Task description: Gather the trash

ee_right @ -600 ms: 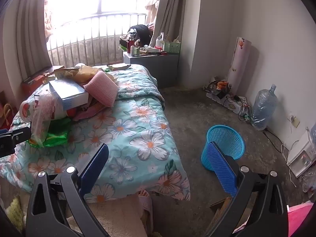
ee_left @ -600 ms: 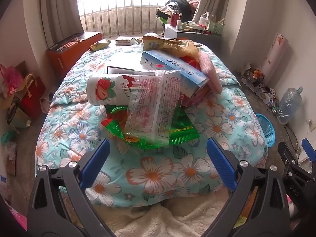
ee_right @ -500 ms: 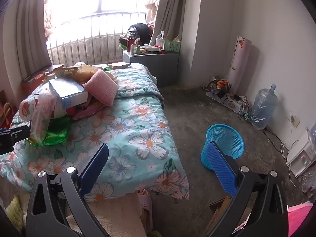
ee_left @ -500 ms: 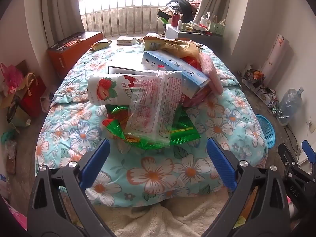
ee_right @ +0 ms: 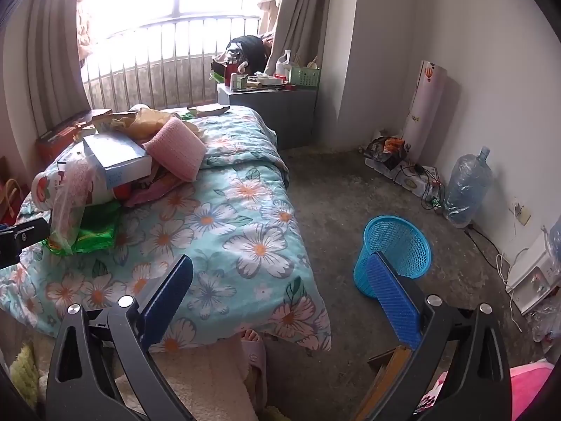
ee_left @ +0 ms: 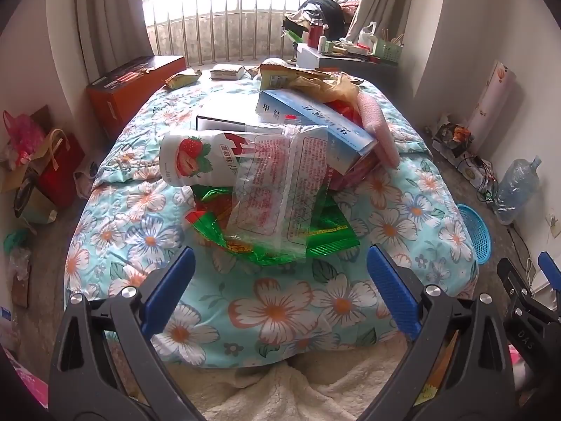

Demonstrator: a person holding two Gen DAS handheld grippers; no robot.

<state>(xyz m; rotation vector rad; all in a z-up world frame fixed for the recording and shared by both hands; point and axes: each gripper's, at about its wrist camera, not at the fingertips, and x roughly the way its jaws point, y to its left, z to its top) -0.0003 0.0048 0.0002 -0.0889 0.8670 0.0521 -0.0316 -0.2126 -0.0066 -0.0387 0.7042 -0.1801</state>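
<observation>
Left wrist view looks down the bed [ee_left: 277,312], covered in a turquoise quilt with white and orange flowers, and my left hand-held gripper [ee_left: 277,280] hangs over its near end with both blue pads spread wide and nothing between them. Just beyond the pads lies the trash heap: a clear plastic bag with red print [ee_left: 277,189] draped over a crumpled green foil wrapper [ee_left: 322,242], a white strawberry-print bottle [ee_left: 196,161] on its side to the left, and a light blue cardboard box [ee_left: 315,122] behind, leaning against a pink knitted cushion [ee_left: 377,126]. Farther off, two small snack packets [ee_left: 182,79] sit near the far edge of the bed. At the right edge the blue plastic mesh basket [ee_left: 473,231] stands on the floor.

Compared with half a second ago, the heap sits a touch higher and a little nearer in this view; the shift is slight, and nothing in the heap has been disturbed.

From the right wrist view, my right hand-held gripper [ee_right: 280,291] is also spread wide and holds nothing, hanging over the near right corner of the bed [ee_right: 245,231]. Its right pad overlaps the blue mesh basket [ee_right: 396,242], which stands on the grey concrete floor [ee_right: 350,193], well apart from the heap. The view has barely changed since before. A clear water jug [ee_right: 466,189] stands against the right wall.
</observation>
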